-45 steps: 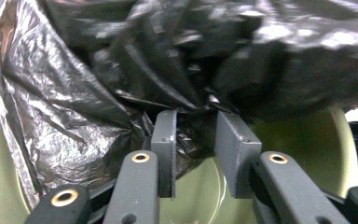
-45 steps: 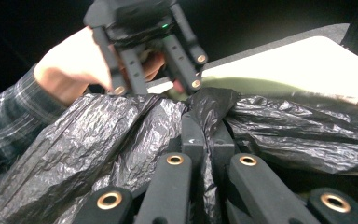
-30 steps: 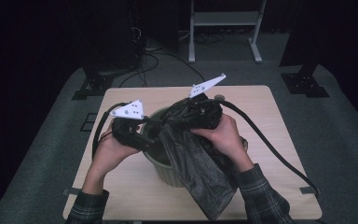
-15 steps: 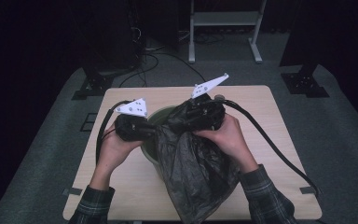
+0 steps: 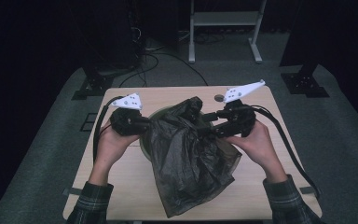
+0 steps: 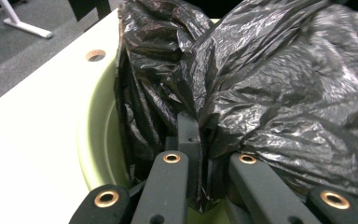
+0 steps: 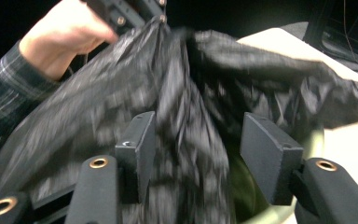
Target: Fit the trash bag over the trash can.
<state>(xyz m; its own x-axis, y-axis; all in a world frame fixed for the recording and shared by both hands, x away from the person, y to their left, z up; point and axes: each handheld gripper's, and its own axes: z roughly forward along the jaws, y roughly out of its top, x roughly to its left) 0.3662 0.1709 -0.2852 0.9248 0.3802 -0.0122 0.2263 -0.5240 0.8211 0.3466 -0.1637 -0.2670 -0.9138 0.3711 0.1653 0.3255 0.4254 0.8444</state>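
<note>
Nearest us, the black plastic bag (image 5: 189,172) spills over the front of the tabletop (image 5: 121,186), its slack end left hanging so we can work its mouth. Further in, our left claw (image 5: 145,125) is clamped on a pinch of the film, anchoring that edge at the pale green bin (image 6: 95,140). Our right claw (image 5: 204,125) has just been opening; in the right gripper view its jaws stand apart around a fold without pressing it, probably to regrip and spread the bag over the rim.

black bag (image 5: 189,163) blocking green bin (image 5: 145,142), bare table (image 5: 121,196) around
</note>
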